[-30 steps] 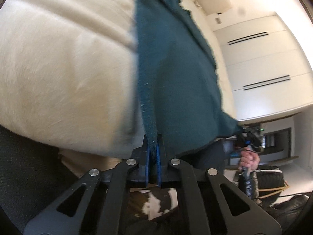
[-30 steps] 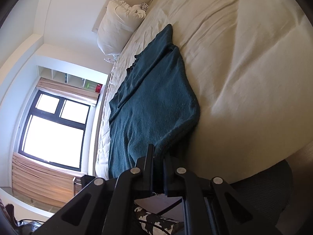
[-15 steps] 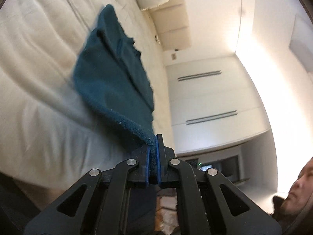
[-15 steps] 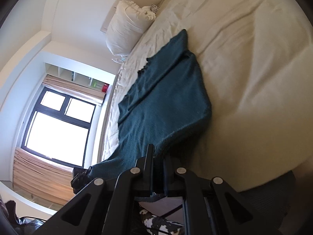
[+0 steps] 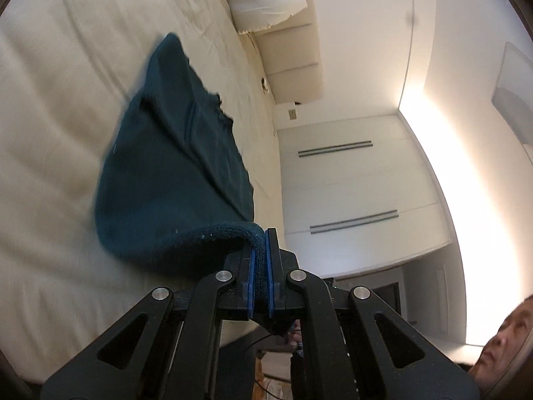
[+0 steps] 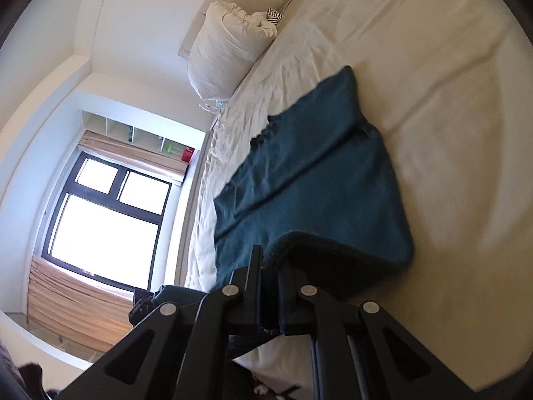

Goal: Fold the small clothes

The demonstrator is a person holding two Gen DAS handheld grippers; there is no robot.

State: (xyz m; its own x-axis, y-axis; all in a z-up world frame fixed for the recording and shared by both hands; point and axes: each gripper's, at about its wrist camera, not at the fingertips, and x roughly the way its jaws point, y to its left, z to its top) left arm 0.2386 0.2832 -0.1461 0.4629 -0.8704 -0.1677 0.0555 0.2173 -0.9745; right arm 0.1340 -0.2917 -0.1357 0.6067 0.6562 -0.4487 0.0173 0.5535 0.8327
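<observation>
So I've got both corners of the near hem of this teal garment lifted off the bed, and the rest of it lies flat on the sheet, running away from me toward the pillow at the head end. My left gripper is pressed tight on the thick rolled hem, you can see the knit squeezed between the blue pads. My right gripper is pinched on the other corner of that hem, jaws nearly together with dark cloth bunched between them. The edge between the two corners sags and curls under on the side away from the pillow, so it isn't taut. My guess is I'm about to carry this hem toward the pillow end to fold the thing in half. Stuff that could bite me: if one side travels faster than the other, the fold lands crooked and the hem won't meet the far edge. That slack middle could tuck under itself and leave a lump. Also the part lying on the bed has a ridge running along it, and dragging instead of lifting would probably bunch it more, or slide the whole piece toward the pillow. And the right pinch looks like it has only a small bite of cloth, so a tug could pop it loose.
</observation>
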